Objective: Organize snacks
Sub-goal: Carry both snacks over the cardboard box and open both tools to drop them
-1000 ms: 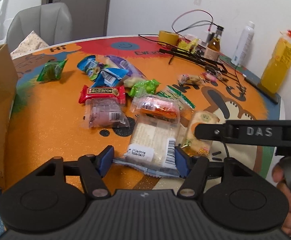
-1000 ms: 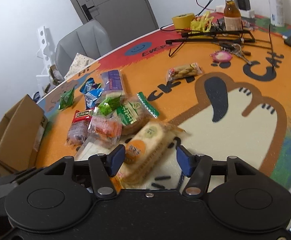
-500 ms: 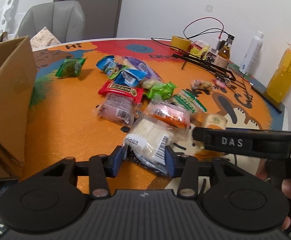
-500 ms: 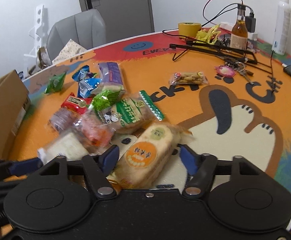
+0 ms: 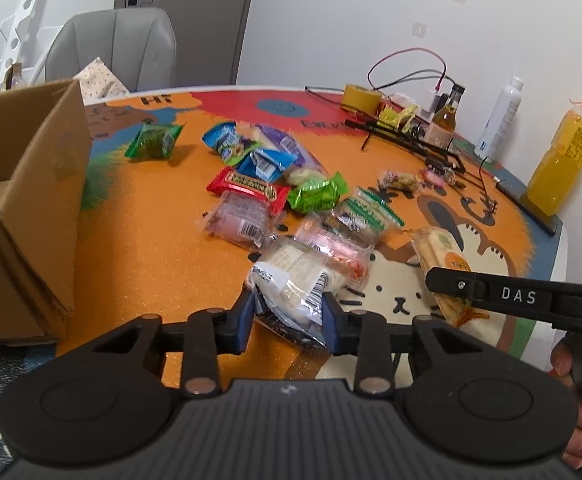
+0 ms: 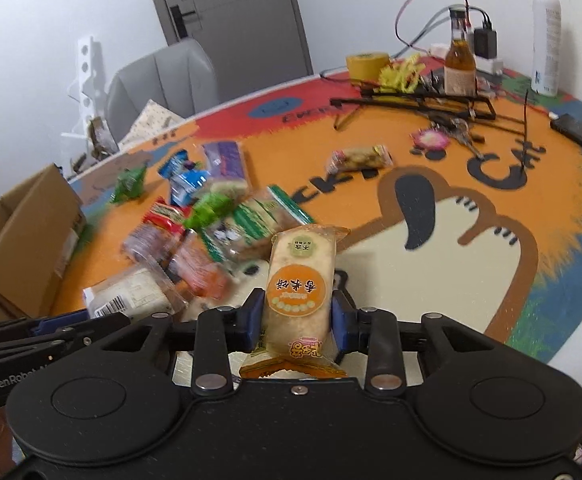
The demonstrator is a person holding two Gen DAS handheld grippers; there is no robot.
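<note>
I've got a snack in each tool: my right gripper (image 6: pixel 297 316) is clamped on the rice cracker pack (image 6: pixel 301 276), which stands up between the blue pads clear of the mat, and my left gripper (image 5: pixel 287 314) is closing on the clear-wrapped white cake pack (image 5: pixel 295 276), the crinkled wrapper already pinched between its pads. Both sit at the near edge of the snack pile (image 5: pixel 291 184) on the orange cat-print mat (image 5: pixel 151 240). The weak point, I think, is the left hold: it bites mostly film at the pack's near end, so a quick swing could let the pack slither out or tear. The cake pack also touches the pink-orange packet (image 5: pixel 331 248) beside it, which may drag along. The two tools are close together, so crossing paths could knock them. The open cardboard box (image 5: pixel 23 184) stands to the left at the mat's edge, with bare mat between it and the pile, giving me a free lane; its tall near wall needs clearing. Cables, bottles and the tape roll (image 5: pixel 361 98) lie well apart at the far side.
</note>
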